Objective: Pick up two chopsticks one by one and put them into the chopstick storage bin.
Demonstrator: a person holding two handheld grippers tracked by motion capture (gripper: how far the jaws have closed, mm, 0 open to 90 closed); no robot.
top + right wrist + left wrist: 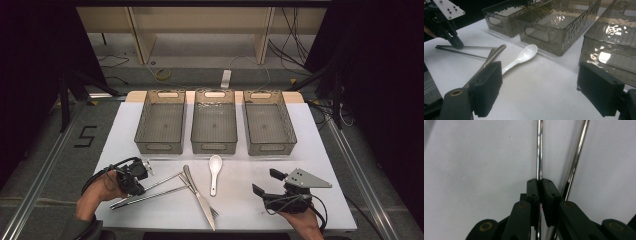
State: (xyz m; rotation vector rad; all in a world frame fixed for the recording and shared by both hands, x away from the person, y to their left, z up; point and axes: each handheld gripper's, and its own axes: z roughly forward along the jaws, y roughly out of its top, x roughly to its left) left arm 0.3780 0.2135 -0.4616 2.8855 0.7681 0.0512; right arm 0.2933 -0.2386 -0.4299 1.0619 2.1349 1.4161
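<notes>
On the white desk (310, 150) the left gripper (134, 184) has its jaws pressed together on one metal chopstick (539, 150), near its thicker end; in the left gripper view the thin rod runs straight between the two pads and goes on toward 12 o'clock. The second chopstick (576, 157) lies free just beside it, toward 1 o'clock, apart from the pads, so I judge that the person wants to take the sticks one by one and not as a pair. In the high view both chopsticks lie flat at about 7 o'clock on the desk, and their thin ends reach to a table knife (196, 192) and a fork (212, 210), which lie crossed at about 6 o'clock. A white ceramic spoon (215, 172) lies just beside them, nearer the center. Three grey plastic bins (214, 145) stand in a row toward 12 o'clock, all without contents, probably to receive the cutlery sorted by kind. The right gripper (264, 182) hangs at about 5 o'clock with its jaws wide apart and nothing between them; it seems to wait for its turn, pointing toward the spoon.
</notes>
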